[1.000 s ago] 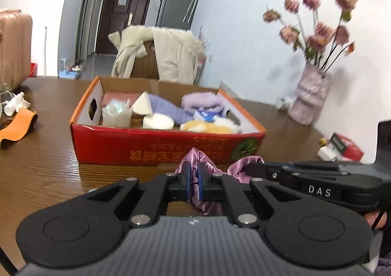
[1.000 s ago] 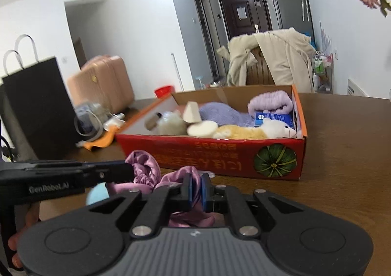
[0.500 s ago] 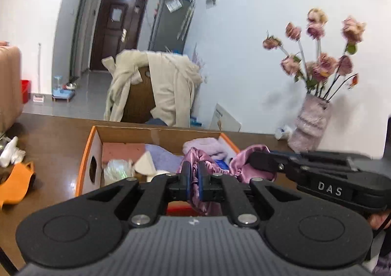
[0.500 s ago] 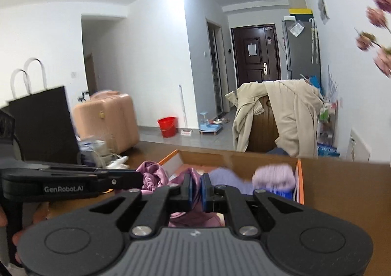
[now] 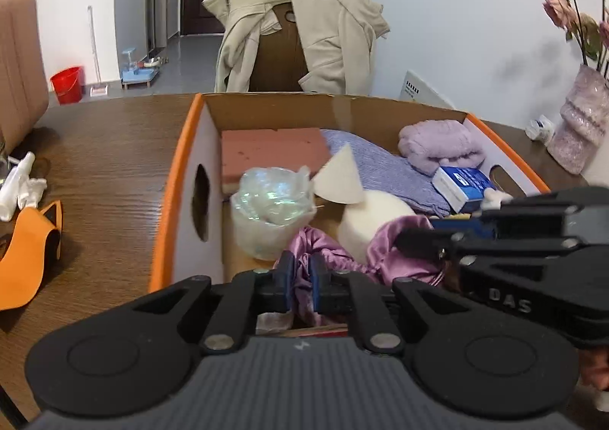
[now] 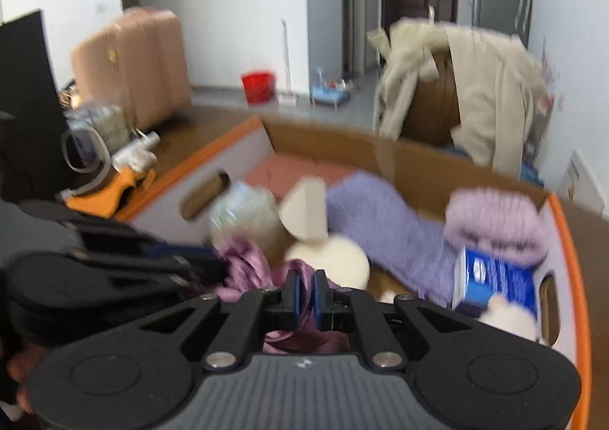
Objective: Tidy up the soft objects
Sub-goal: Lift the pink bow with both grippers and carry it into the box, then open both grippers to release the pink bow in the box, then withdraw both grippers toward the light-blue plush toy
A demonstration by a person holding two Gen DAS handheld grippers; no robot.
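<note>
- The left gripper (image 5: 301, 279) pinches one end of the crumpled purple satin cloth (image 5: 403, 253).
- The right gripper (image 6: 305, 296) pinches the other end; the cloth hangs over the near end of the orange-rimmed cardboard box (image 5: 179, 171).
- Inside lie a round white sponge (image 5: 375, 218), a lilac fluffy towel (image 5: 437, 148) and a pink foam block (image 5: 272, 146).

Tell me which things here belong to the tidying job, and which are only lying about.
Part of the job:
purple satin cloth, gripped by left tongs and right tongs
cardboard box
purple towel, lilac fluffy cloth, sponge inside it

Lying about:
orange strap
vase
coat on chair
red bucket
suitcase
</note>
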